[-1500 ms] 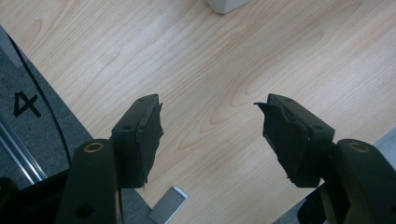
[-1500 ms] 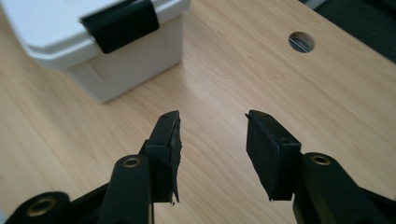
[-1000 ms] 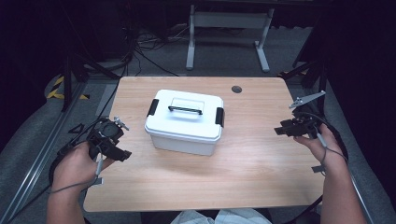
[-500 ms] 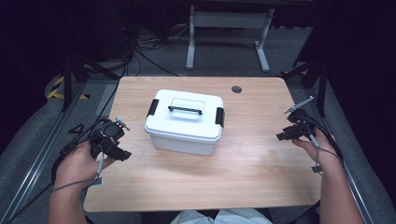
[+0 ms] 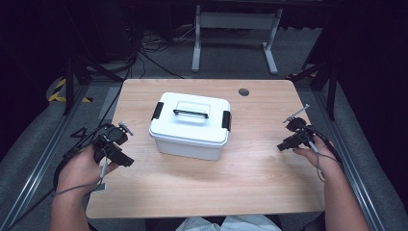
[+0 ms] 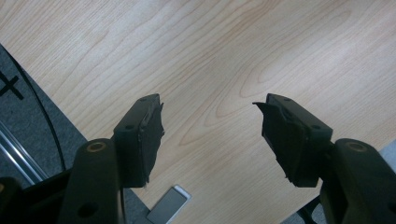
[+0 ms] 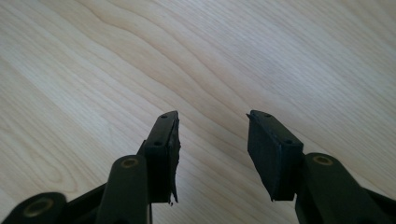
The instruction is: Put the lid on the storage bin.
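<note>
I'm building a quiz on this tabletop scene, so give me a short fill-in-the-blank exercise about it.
1. The white box has a black ____ on top of its lid.
2. The left gripper has its fingers ____.
3. The box stands ____ the left gripper and the right gripper.

Missing words: handle; open; between

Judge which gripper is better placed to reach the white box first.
Left, marginally. The left gripper sits closer to the white box and its near latch than the right gripper does to its own side. Both are open over bare table, holding nothing.
</note>
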`<action>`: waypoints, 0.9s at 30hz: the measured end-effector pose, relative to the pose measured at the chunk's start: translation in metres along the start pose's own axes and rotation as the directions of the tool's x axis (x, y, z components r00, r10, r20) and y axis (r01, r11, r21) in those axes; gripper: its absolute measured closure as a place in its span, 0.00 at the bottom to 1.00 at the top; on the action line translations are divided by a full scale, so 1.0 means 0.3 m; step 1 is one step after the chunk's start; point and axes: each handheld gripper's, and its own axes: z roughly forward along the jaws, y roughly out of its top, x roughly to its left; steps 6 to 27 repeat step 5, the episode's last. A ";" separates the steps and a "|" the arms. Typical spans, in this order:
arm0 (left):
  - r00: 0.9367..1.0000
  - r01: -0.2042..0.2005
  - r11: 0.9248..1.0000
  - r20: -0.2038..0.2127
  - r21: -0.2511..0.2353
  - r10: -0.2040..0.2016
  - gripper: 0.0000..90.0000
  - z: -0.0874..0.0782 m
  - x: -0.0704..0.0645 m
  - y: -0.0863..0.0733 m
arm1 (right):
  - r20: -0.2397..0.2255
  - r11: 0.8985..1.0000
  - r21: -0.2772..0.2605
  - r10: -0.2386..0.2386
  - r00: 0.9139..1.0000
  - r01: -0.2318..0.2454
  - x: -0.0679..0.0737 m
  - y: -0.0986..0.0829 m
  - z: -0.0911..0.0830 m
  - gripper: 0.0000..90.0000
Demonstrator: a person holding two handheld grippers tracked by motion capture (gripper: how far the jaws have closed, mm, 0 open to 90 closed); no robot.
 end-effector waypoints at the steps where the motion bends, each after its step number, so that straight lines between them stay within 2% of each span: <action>1: 1.000 0.000 1.000 0.002 -0.001 0.000 0.43 0.001 -0.001 0.000 | -0.003 1.000 0.004 -0.009 1.000 0.009 0.004 0.004 0.006 0.60; 5: 1.000 -0.007 1.000 -0.001 0.001 0.007 0.43 -0.004 -0.003 0.003 | 0.004 0.999 0.031 -0.018 1.000 0.017 0.016 0.011 0.025 0.59; 27: 1.000 -0.007 1.000 -0.001 0.001 0.007 0.43 -0.004 -0.003 0.003 | 0.004 0.999 0.031 -0.018 1.000 0.017 0.016 0.011 0.025 0.59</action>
